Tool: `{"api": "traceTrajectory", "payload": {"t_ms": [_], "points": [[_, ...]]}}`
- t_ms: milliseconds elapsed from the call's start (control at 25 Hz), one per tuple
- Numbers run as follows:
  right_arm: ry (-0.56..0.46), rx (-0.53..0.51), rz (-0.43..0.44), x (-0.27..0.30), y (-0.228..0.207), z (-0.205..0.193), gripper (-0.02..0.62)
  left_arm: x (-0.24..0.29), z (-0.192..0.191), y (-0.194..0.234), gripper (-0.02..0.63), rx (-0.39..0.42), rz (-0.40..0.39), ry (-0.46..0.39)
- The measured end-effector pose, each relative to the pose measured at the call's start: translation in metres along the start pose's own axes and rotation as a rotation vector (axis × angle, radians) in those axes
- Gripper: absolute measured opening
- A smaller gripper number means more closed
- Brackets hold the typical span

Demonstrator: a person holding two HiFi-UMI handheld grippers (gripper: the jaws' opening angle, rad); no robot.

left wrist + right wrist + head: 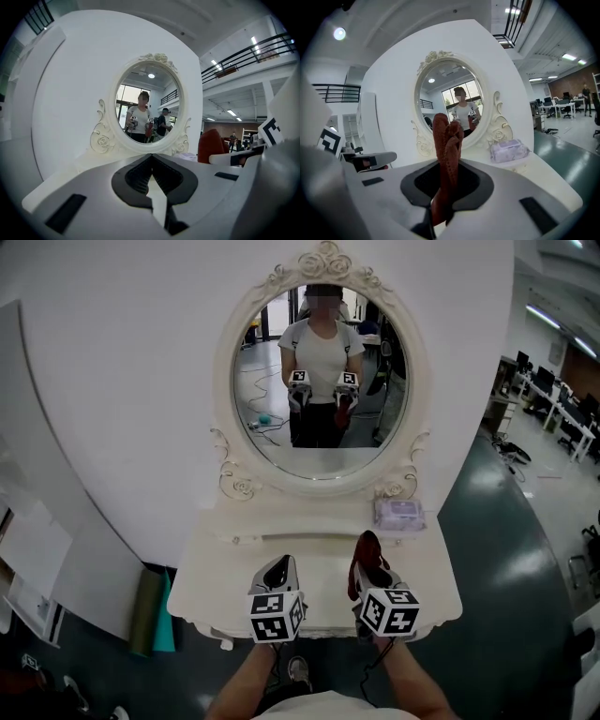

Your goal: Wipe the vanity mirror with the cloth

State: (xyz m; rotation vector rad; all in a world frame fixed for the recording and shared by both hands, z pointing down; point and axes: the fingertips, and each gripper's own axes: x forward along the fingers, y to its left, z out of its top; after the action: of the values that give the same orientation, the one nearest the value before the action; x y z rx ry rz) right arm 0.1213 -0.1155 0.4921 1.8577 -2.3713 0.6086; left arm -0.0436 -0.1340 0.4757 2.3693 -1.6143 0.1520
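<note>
The oval vanity mirror [319, 381] in its ornate cream frame stands at the back of a cream vanity table [216, 573]. It shows a person holding both grippers. My right gripper [368, 568] hovers over the tabletop's right half, shut on a dark red cloth [367, 554] that sticks up between the jaws. The right gripper view has the cloth [443, 136] upright in front of the mirror [450, 101], pinched by the gripper [447, 161]. My left gripper [278, 575] is beside it, shut and empty. Its jaws [151, 157] meet below the mirror [149, 110], with the cloth [211, 145] to the right.
A pale purple tissue pack [400, 513] lies at the table's back right, near the mirror's base [508, 151]. A white curved wall [122, 381] backs the vanity. Rolled green mats [155, 610] lean on the floor at left. Office desks [562, 409] stand far right.
</note>
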Motion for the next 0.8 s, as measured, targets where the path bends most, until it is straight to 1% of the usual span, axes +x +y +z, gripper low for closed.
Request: {"api": "traceTrajectory", "payload": {"t_ms": [280,440,600,800], "points": [[-0.025,-0.021,-0.019,0.067,0.001,0.039,0.06,0.062,0.036,0.036,0.011,-0.011,-0.019,-0.032],[-0.034,-0.018,-0.034,0.096,-0.001,0.051,0.06,0.096,0.048,0.057,0.011,-0.018,-0.026,-0.035],[-0.012,-0.012,-0.047,0.112,-0.008,0.05,0.061,0.121,0.047,0.068,0.011,-0.035,-0.026,-0.008],[0.05,0.009,-0.045,0.129,-0.031,0.038,0.06,0.146,0.03,0.062,0.011,-0.052,-0.02,0.048]]}}
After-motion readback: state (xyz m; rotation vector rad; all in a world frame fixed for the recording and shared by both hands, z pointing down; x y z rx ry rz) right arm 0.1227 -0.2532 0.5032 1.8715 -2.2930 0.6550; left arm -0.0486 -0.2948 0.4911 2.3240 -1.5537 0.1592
